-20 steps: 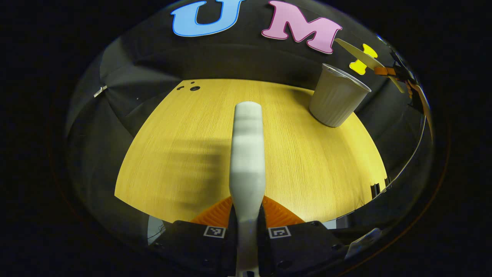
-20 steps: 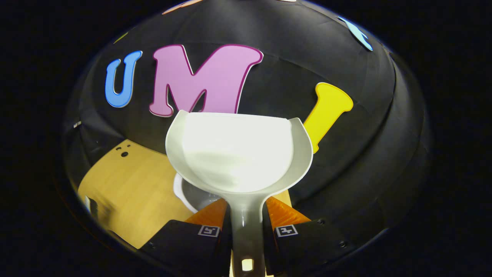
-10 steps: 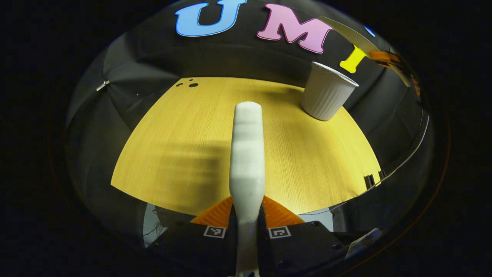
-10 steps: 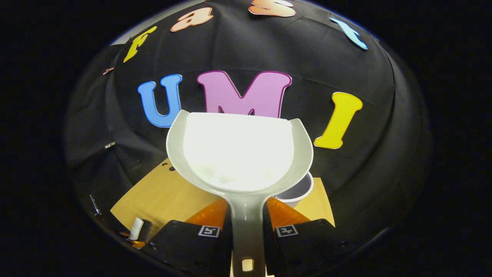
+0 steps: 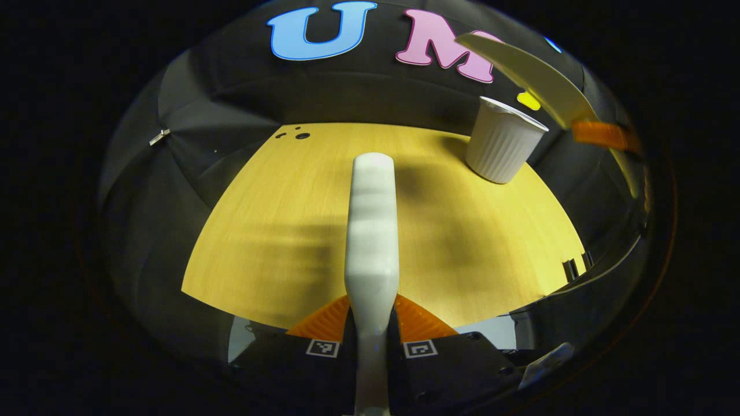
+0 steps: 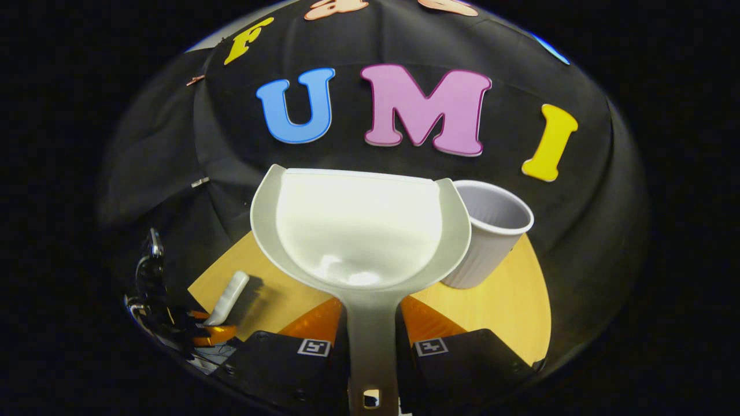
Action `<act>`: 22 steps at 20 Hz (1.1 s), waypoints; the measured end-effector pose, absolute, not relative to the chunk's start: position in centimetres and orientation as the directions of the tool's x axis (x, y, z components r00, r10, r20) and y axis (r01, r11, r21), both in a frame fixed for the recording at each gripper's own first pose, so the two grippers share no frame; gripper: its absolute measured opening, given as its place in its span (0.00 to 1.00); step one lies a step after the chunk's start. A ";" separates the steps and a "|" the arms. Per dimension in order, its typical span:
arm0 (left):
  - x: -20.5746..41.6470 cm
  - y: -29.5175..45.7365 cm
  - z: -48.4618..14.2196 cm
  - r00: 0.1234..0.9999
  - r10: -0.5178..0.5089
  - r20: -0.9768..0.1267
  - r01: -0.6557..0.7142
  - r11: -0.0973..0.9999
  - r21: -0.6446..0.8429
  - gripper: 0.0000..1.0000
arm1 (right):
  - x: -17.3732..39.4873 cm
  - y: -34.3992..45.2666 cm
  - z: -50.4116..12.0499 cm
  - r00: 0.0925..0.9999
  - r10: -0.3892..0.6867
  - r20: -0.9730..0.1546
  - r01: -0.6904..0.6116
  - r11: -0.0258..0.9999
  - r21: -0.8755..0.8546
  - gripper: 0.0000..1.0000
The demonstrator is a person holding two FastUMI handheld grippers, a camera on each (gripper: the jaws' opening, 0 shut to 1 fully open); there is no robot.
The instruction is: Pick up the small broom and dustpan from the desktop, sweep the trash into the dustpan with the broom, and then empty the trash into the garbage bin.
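Observation:
My left gripper (image 5: 373, 318) is shut on the small white broom (image 5: 373, 231), which points forward above the wooden desktop (image 5: 277, 231). My right gripper (image 6: 370, 320) is shut on the handle of the pale dustpan (image 6: 358, 231), held in the air with its bowl facing the camera. Nothing lies in the bowl. The white ribbed garbage bin (image 6: 488, 237) stands upright on the desk, just right of and behind the pan. In the left gripper view the bin (image 5: 503, 147) is at the far right, with the dustpan (image 5: 532, 75) hovering above it. The broom (image 6: 228, 297) also shows low on the left.
The desktop (image 6: 497, 312) has small dark holes (image 5: 300, 136) near its far left corner. Black cloth walls close in behind and on both sides. The desk's front edge runs just below the left gripper.
The right gripper has swung the dustpan off the bin and levelled it; the bin now stands to the pan's right instead of under it. The left gripper still holds the broom, barely moved.

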State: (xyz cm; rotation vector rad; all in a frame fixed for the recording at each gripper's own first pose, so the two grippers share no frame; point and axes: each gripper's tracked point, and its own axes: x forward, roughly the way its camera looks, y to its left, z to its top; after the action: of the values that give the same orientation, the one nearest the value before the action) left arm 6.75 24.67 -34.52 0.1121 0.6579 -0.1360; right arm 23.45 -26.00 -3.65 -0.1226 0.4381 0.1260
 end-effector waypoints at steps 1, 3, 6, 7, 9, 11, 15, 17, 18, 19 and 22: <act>7.4 24.9 -34.5 0.783 -0.083 -0.616 0.155 0.986 0.064 0.26 | 23.2 -25.7 -5.6 0.881 0.097 -0.464 -0.152 0.985 -0.083 0.38; 8.9 24.9 -34.6 0.783 -0.078 -0.617 0.143 0.988 0.057 0.26 | 23.4 -25.9 -8.9 0.850 0.087 -0.519 -0.148 0.986 -0.077 0.38; 11.5 24.5 -35.3 0.773 -0.072 -0.630 0.127 0.991 0.042 0.26 | 24.5 -27.2 -12.5 0.829 0.051 -0.557 -0.129 0.986 -0.103 0.38; 12.6 24.3 -35.6 0.770 -0.071 -0.635 0.123 0.992 0.039 0.26 | 24.9 -27.6 -13.7 0.823 0.044 -0.567 -0.118 0.988 -0.095 0.34; 15.1 23.9 -36.3 0.764 -0.064 -0.642 0.119 0.992 0.043 0.26 | 26.2 -28.5 -16.4 0.797 0.036 -0.602 -0.098 0.993 -0.069 0.38; 17.5 23.6 -37.1 0.754 -0.056 -0.655 0.117 0.992 0.049 0.26 | 27.0 -29.3 -19.4 0.769 0.011 -0.639 -0.074 0.995 -0.071 0.38; 21.3 23.0 -38.7 0.730 -0.052 -0.681 0.137 0.988 0.071 0.26 | 27.1 -29.0 -23.9 0.707 0.008 -0.708 -0.101 0.991 -0.090 0.38; 22.5 23.1 -39.5 0.713 -0.035 -0.701 0.154 0.982 0.108 0.26 | 27.2 -28.5 -25.0 0.699 0.007 -0.715 -0.107 0.990 -0.095 0.42; 22.9 23.5 -40.2 0.701 -0.017 -0.713 0.163 0.977 0.137 0.26 | 27.3 -28.4 -25.3 0.698 0.000 -0.717 -0.102 0.990 -0.100 0.42; 23.0 24.2 -40.5 0.687 0.016 -0.727 0.172 0.968 0.184 0.26 | 27.5 -28.4 -25.8 0.692 -0.013 -0.722 -0.096 0.989 -0.110 0.34; 22.9 24.8 -41.9 0.665 0.049 -0.745 0.190 0.954 0.232 0.25 | 28.1 -28.4 -27.2 0.681 -0.039 -0.731 -0.090 0.987 -0.136 0.38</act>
State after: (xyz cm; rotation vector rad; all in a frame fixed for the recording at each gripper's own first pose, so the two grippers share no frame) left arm 22.94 24.76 -41.90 0.3029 0.8429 -0.0812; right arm 28.08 -28.42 -27.24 -0.1655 0.8219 0.0286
